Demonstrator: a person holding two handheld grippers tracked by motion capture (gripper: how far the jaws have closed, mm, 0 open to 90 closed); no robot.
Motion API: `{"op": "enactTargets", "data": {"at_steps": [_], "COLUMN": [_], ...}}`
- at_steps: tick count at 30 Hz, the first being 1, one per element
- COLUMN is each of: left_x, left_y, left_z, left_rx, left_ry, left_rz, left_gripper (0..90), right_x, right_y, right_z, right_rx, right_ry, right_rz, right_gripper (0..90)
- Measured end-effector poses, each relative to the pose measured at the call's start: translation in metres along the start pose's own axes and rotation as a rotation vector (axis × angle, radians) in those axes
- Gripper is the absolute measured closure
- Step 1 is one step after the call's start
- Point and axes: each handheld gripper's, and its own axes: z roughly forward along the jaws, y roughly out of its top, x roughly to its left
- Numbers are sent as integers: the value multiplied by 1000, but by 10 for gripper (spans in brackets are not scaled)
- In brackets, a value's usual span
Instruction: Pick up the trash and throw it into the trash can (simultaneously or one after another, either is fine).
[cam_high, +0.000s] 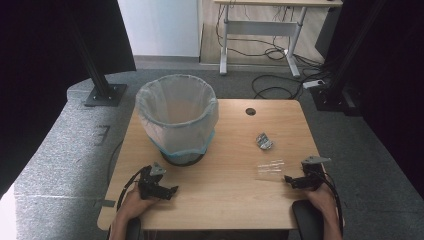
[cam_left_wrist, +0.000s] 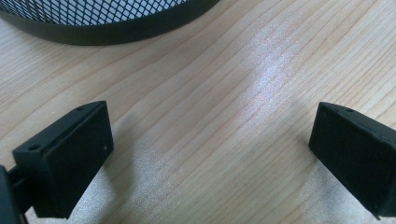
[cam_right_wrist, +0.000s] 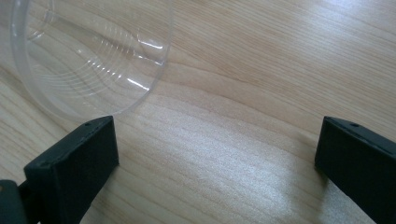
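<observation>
While both hands rest at the near edge of the table (cam_high: 220, 200), nothing is gripped yet. Taking the bin (cam_high: 177, 120) as landmark and going left to right: the left gripper (cam_high: 167, 191) sits just in front of the bin's base, w/ its jaws spread wide over bare wood; in the left gripper view the bin's black mesh foot (cam_left_wrist: 107, 23) curves across the top edge.

Well to the right of the bin lies a clear plastic cup (cam_high: 270, 168) on its side, long axis running roughly left-right across the table, mouth apparently toward the right gripper (cam_high: 290, 180). That gripper is right beside it, jaws released and wide apart, holding nothing. In the right gripper view the cup rim (cam_right_wrist: 93, 60) sits ahead and off toward one jaw, not between the two. So the right hand is clearly the nearer one; I'd judge it needs a small shift toward the cup to straddle it.

A crumpled silvery scrap (cam_high: 263, 141) lies right of the bin too, beyond the cup; what it is I can't tell. The cup itself is v. hard to make out from above, and its far end is cut off in the right gripper view.
</observation>
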Motion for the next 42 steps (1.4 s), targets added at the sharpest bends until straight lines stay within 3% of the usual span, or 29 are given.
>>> {"op": "enactTargets", "data": {"at_steps": [5, 9, 12, 19, 25, 31, 38, 42], "left_x": [0, 0, 0, 0, 0, 0, 0, 0], "left_y": [0, 0, 0, 0, 0, 0, 0, 0], "left_z": [0, 0, 0, 0, 0, 0, 0, 0], "left_rx": [0, 0, 0, 0, 0, 0, 1, 1], "left_ry": [-1, -1, -1, -1, -1, -2, -2, -2], "left_rz": [1, 1, 1, 1, 1, 3, 4, 3], "left_gripper": [0, 0, 0, 0, 0, 0, 0, 0], "right_x": [3, 6, 10, 17, 20, 21, 23, 25], "right_y": [1, 1, 5, 15, 29, 43, 61, 71], "right_z": [-2, -6, -9, -16, -17, -16, -9, -2], "right_rx": [22, 42, 40, 6, 27, 27, 23, 33], "right_ry": [-15, -8, 39, 92, 126, 159, 197, 243], "right_rz": [6, -23, -55, -105, -145, -157, -205, -244], "right_gripper": [0, 0, 0, 0, 0, 0, 0, 0]}}
